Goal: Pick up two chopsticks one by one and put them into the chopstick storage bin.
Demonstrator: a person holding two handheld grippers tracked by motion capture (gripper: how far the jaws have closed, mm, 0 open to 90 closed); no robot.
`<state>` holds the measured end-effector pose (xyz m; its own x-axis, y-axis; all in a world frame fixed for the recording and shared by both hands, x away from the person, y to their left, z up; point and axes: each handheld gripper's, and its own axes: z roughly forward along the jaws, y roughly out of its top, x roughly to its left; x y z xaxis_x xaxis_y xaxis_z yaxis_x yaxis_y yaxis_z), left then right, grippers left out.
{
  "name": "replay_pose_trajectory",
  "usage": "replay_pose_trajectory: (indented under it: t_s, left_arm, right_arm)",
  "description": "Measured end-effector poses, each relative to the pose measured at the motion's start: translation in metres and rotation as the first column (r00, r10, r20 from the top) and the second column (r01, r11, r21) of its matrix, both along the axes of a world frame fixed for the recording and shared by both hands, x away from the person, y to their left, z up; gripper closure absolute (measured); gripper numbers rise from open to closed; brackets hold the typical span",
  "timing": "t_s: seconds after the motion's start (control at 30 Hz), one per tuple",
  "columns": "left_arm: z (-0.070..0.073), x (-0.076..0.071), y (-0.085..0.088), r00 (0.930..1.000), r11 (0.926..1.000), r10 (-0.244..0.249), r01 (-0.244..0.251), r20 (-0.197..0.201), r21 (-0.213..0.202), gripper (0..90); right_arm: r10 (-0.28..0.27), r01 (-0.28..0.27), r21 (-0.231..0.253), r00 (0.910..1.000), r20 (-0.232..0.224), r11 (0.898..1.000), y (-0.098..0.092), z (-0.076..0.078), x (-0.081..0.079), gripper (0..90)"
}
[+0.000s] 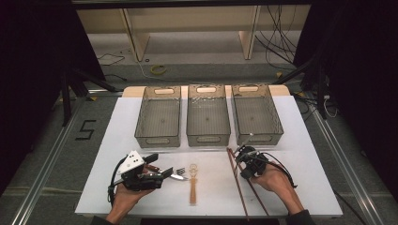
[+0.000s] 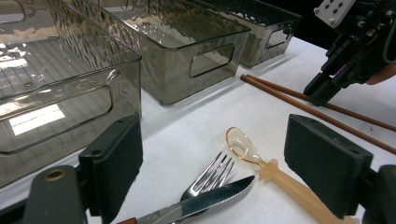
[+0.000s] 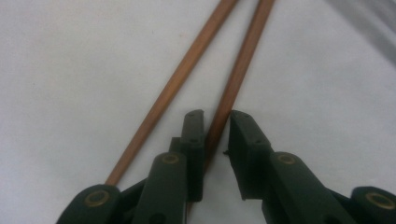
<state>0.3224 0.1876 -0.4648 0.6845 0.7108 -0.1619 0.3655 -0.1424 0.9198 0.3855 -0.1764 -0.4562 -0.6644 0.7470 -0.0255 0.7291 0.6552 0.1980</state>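
Over chopstick [image 3: 233, 79]: right gripper [image 3: 217, 119], low

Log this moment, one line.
right gripper: jaws astride one chopstick, gap visible | left gripper: open above fork, knife | bins: empty

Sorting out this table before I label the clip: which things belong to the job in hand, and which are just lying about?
In the job:
- right gripper, jaws astride one chopstick
- chopsticks

Lying about:
- fork
- knife
- amber spoon
- three bins
- left gripper, open over the cutlery
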Motion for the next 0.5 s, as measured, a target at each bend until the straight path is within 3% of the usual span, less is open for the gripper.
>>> replay_pose_trajectory:
  t_s: [0.5]
  left_arm:
    - [-0.0001,0.0001,-0.0008,1.0,1.0,-0.003,0.003,-0.001,0.001,19.1]
  right_arm:
    - [0.01,-0.01,-0.005,0.9999,0.011,1.0,-0.0016,0.0001,0.0003,84.8]
